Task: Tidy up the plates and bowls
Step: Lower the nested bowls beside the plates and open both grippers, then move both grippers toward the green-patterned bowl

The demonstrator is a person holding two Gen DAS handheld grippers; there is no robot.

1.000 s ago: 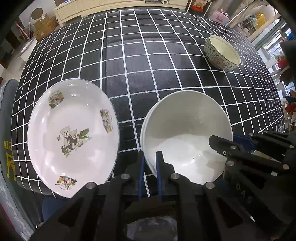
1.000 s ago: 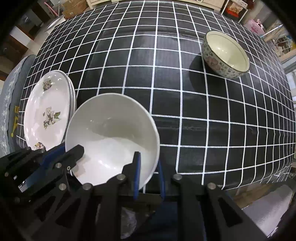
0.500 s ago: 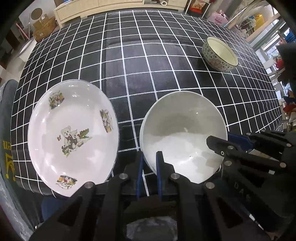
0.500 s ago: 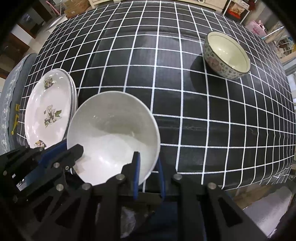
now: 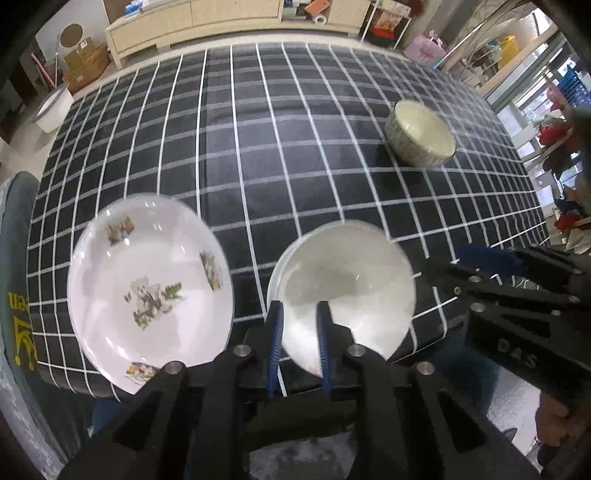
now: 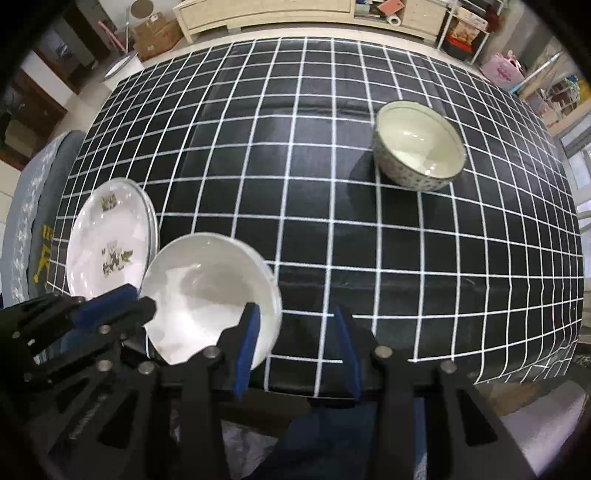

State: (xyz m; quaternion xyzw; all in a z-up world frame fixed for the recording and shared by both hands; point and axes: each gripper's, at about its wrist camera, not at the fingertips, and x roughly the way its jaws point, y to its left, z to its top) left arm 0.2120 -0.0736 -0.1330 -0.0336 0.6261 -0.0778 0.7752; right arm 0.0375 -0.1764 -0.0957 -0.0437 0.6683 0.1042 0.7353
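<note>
A plain white bowl [image 5: 347, 280] sits at the near edge of the checked table; it also shows in the right wrist view [image 6: 207, 291]. My left gripper [image 5: 298, 314] has its jaws on either side of the bowl's near rim, slightly parted. My right gripper [image 6: 295, 325] is open beside the bowl's right rim, with one finger [image 6: 248, 332] in front of the rim. A stack of white plates with bear pictures [image 5: 147, 284] lies left of the bowl and shows in the right wrist view [image 6: 110, 243]. A patterned bowl [image 6: 417, 147] stands far right.
The black tablecloth with white grid [image 6: 332, 221] covers the table. A grey chair [image 5: 14, 258] is at the left edge. Cabinets and boxes [image 5: 192, 18] stand beyond the table. The right gripper's body [image 5: 517, 295] shows at the right of the left wrist view.
My right gripper has opened and let go of the white bowl's rim. My left gripper's jaws have parted a little. Both cameras have pulled back and tilted up.
</note>
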